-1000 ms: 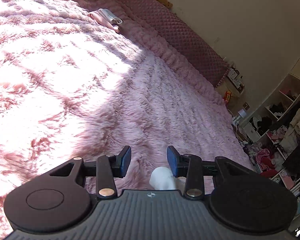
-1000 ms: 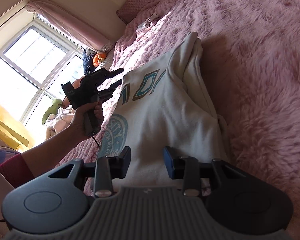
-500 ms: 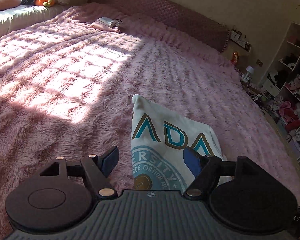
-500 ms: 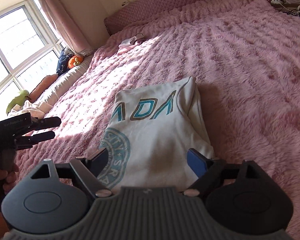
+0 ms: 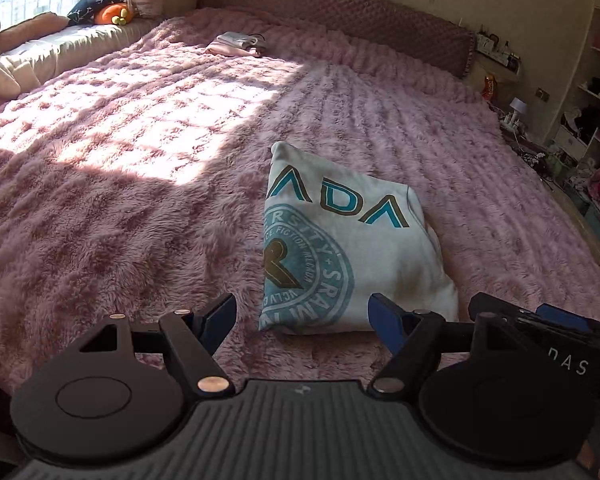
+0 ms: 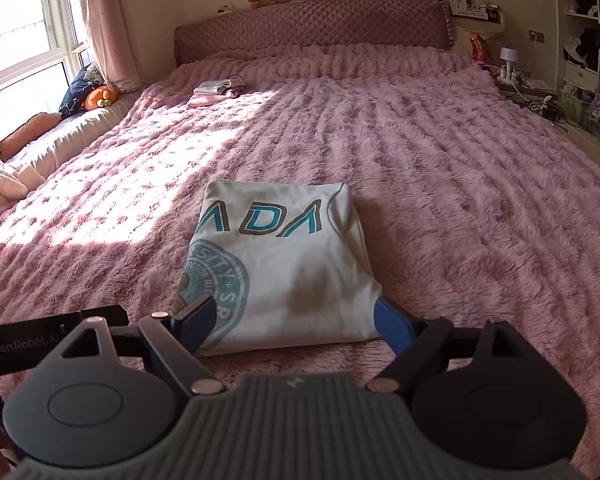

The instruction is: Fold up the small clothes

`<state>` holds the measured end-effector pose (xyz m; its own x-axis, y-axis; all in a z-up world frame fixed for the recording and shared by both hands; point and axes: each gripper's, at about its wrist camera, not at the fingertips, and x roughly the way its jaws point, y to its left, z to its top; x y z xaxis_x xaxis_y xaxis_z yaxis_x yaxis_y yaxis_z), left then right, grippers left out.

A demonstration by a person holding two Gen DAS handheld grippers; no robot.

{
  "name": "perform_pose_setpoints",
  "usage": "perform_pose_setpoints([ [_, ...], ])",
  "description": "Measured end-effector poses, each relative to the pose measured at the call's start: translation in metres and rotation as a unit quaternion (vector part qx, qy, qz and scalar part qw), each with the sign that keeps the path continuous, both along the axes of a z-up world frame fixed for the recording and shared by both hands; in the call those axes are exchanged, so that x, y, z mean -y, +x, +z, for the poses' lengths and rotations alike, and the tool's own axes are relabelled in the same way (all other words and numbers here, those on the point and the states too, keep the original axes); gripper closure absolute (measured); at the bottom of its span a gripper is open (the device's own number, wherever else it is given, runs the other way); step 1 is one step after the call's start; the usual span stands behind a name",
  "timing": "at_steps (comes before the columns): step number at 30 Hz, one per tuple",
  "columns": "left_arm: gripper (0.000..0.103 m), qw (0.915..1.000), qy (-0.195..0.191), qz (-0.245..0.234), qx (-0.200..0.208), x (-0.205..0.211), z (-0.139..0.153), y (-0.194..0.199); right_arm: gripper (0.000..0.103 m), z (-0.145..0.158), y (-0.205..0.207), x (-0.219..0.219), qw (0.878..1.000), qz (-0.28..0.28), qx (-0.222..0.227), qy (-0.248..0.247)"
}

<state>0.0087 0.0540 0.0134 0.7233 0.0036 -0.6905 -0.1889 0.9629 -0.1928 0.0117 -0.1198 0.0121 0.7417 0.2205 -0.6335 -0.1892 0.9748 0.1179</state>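
Folded white shirt (image 6: pixel 284 264) with teal lettering and a round crest lies compact on the pink fuzzy blanket (image 6: pixel 460 184), a brownish patch, perhaps shadow, near its front edge. Since half a second ago both grippers have backed off; the left gripper (image 5: pixel 302 316) and right gripper (image 6: pixel 292 322) hover with jaws spread, holding nothing.

Folded white printed shirt (image 6: pixel 284 264) flat on pink bedspread (image 6: pixel 460 200)

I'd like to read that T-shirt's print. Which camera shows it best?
The left wrist view: the folded T-shirt lies unobstructed, its round seal mostly visible. In the right wrist view the T-shirt appears squarer, but a claw finger covers part of the seal.
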Motion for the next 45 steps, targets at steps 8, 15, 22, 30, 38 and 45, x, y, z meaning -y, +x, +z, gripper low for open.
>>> perform_pose_setpoints([
  [8, 0.015, 0.9994, 0.020, 0.005, -0.026, 0.016, -0.012, -0.020, 0.021, -0.016, -0.025, -0.005, 0.999, -0.016, -0.024, -0.032],
  [15, 0.015, 0.9985, 0.035, 0.008, -0.041, 0.023, -0.019, -0.024, 0.021, -0.021, -0.029, -0.005, 0.998, -0.022, -0.029, -0.045],
  [22, 0.017, 0.9980, 0.045, 0.007, -0.045, 0.027, -0.018, -0.024, 0.021, -0.020, -0.030, -0.006, 0.998, -0.025, -0.029, -0.052],
  [30, 0.021, 0.9981, 0.040, -0.004, -0.046, 0.028, -0.020, -0.023, 0.021, -0.022, -0.027, -0.006, 0.998, -0.029, -0.034, -0.054],
  [38, 0.024, 0.9981, 0.027, -0.008, -0.054, 0.027, -0.023, -0.022, 0.021, -0.025, -0.026, -0.005, 0.997, -0.029, -0.035, -0.058],
  [45, 0.025, 0.9982, 0.018, -0.012, -0.057, 0.025, -0.025, -0.022, 0.021, -0.028, -0.025, -0.006, 0.997, -0.031, -0.041, -0.058],
])
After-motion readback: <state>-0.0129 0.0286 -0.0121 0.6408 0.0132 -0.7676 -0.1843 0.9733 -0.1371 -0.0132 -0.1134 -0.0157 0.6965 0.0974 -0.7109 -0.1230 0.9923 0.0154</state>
